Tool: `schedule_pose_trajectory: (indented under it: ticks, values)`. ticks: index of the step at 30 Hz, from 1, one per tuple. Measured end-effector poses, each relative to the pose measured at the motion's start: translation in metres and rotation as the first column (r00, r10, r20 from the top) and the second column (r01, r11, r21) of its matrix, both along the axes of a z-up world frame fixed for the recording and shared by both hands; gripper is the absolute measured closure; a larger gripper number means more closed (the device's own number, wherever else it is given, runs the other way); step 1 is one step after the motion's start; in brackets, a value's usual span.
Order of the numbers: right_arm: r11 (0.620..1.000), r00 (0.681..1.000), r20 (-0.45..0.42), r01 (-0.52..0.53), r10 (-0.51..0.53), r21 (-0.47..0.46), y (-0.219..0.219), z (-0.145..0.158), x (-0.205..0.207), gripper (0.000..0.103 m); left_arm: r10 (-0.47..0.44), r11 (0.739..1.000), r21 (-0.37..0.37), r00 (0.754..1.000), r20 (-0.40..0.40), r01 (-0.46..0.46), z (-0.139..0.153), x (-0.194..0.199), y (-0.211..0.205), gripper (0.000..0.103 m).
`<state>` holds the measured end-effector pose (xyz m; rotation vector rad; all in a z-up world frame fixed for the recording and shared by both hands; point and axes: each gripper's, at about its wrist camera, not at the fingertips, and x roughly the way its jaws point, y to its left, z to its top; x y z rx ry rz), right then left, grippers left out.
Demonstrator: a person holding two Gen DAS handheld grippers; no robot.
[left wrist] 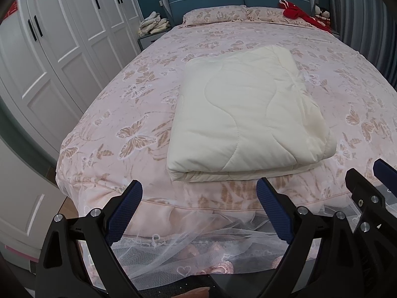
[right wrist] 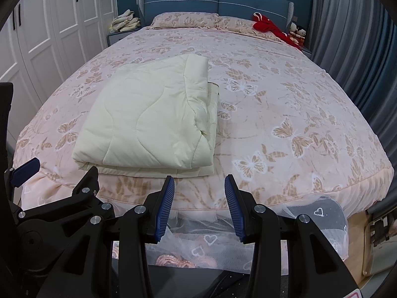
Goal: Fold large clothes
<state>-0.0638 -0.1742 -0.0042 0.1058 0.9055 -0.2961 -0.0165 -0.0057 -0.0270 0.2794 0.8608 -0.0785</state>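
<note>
A cream quilted blanket (left wrist: 245, 114) lies folded into a thick rectangle near the foot of the bed (left wrist: 129, 114). It also shows in the right wrist view (right wrist: 151, 121), with its layered edges facing right. My left gripper (left wrist: 198, 191) is open and empty, held just short of the bed's foot edge, below the blanket. My right gripper (right wrist: 199, 186) is open and empty, also off the foot edge, a little right of the blanket's near edge. The right gripper shows at the right of the left wrist view (left wrist: 367, 176), and the left gripper at the left of the right wrist view (right wrist: 59, 171).
The bed has a pink butterfly cover, two pillows (right wrist: 183, 19) and a blue headboard (right wrist: 215, 0). A red garment (right wrist: 270, 28) lies at the back right. White wardrobes (left wrist: 57, 44) stand left, grey curtains (right wrist: 352, 37) right. A lace skirt (right wrist: 206, 243) hangs below the foot edge.
</note>
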Motion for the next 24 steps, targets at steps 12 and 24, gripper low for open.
schedule_pose_trajectory:
  ticks: [12,24]
  values:
    - [1.000,1.000,0.000,0.001,-0.001,0.000,0.0012,-0.0001,-0.0002,0.061,0.000,1.000,0.000,1.000,0.001,0.000,-0.0003,-0.0003,0.0000,0.014]
    - [1.000,1.000,-0.001,0.002,-0.002,0.001,0.0010,-0.0001,-0.0001,0.061,-0.008,1.000,-0.001,1.000,0.001,0.008,-0.0014,-0.0014,-0.0018,0.017]
